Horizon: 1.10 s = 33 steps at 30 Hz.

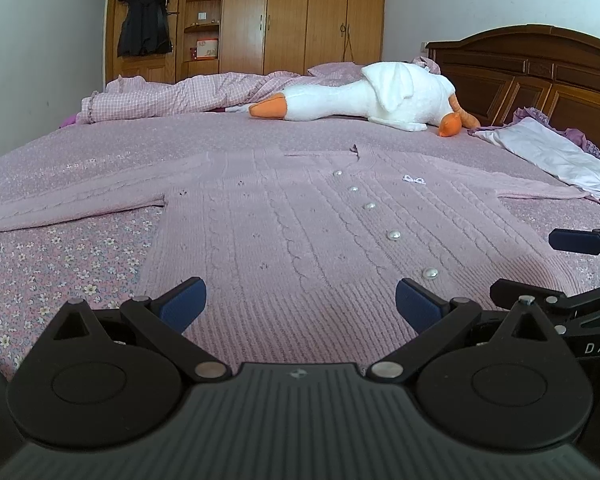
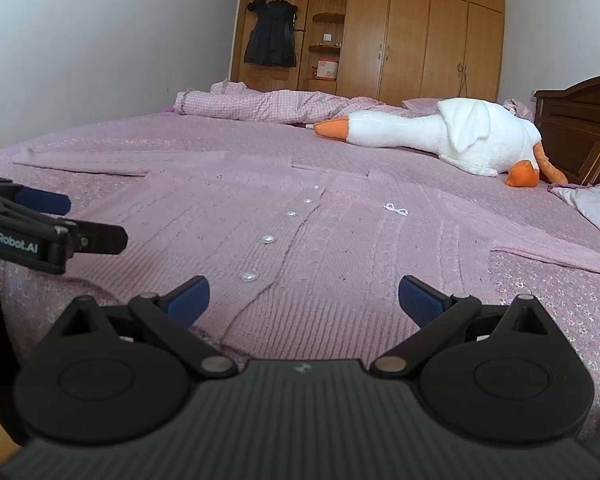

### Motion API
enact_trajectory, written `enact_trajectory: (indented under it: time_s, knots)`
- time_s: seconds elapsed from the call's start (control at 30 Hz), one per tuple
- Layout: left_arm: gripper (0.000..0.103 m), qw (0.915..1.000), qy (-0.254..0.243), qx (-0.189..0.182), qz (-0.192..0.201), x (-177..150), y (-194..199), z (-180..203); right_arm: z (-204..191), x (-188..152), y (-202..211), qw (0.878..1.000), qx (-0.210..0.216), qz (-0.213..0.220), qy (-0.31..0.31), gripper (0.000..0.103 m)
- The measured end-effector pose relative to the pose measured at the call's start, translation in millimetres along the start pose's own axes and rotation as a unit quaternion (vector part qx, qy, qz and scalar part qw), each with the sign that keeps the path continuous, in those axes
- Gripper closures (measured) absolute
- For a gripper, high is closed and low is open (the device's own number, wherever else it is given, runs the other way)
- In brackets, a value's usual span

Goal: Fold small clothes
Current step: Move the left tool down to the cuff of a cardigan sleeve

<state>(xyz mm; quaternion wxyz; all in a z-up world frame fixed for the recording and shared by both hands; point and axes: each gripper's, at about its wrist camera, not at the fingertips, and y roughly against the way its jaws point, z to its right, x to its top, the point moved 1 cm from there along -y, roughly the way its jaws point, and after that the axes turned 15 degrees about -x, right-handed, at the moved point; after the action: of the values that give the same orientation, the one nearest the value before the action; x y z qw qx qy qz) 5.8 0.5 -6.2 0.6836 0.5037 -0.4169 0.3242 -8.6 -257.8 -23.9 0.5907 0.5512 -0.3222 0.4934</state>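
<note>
Pink cable-knit cardigan [image 1: 300, 220], pearl buttons [image 1: 393, 235], spread flat, sleeves out. Left gripper [image 1: 300, 304], right gripper [image 2: 304, 300]: both wide, empty. Lettering: "GenRobot.AI".

Pink cable-knit cardigan [image 1: 284, 216] lies flat, front up on the bed, unfolded, buttoned shut with a row of pearl buttons [image 1: 393, 235]; both sleeves spread sideways, hem nearest, small white bow [image 2: 396, 210] on chest.
</note>
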Motion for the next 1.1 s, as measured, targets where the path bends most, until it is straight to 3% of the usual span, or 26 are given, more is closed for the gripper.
enact_trajectory:
  time_s: [0.3,0.5,0.67,0.83,0.93,1.1]
  knots:
    - [0.000,1.0000,0.002,0.003,0.001,2.3,0.8,-2.0,-3.7,3.7,-2.7,1.000,0.013,-0.004,0.003,0.000]
    - [0.000,0.9998,0.011,0.015,0.005,9.2,2.9,-13.5,-18.9,18.3,-5.2,0.999,0.033,0.016,0.014,0.000]
    - [0.000,0.9988,0.032,0.026,0.025,26.5,10.2,-33.2,-27.5,42.0,-21.2,0.997,0.059,0.002,-0.052,0.000]
    - [0.000,0.9959,0.066,0.032,0.054,52.5,25.4,-66.5,-34.3,75.7,-42.8,0.991,0.042,0.013,-0.125,0.000]
    - [0.000,0.9937,0.077,0.045,0.068,68.9,37.3,-95.6,-42.5,101.3,-58.9,0.987,0.067,0.000,-0.146,0.000]
    - [0.000,0.9839,0.126,0.090,0.089,93.6,61.3,-162.4,-74.5,139.8,-76.8,0.984,0.118,0.014,-0.131,0.000]
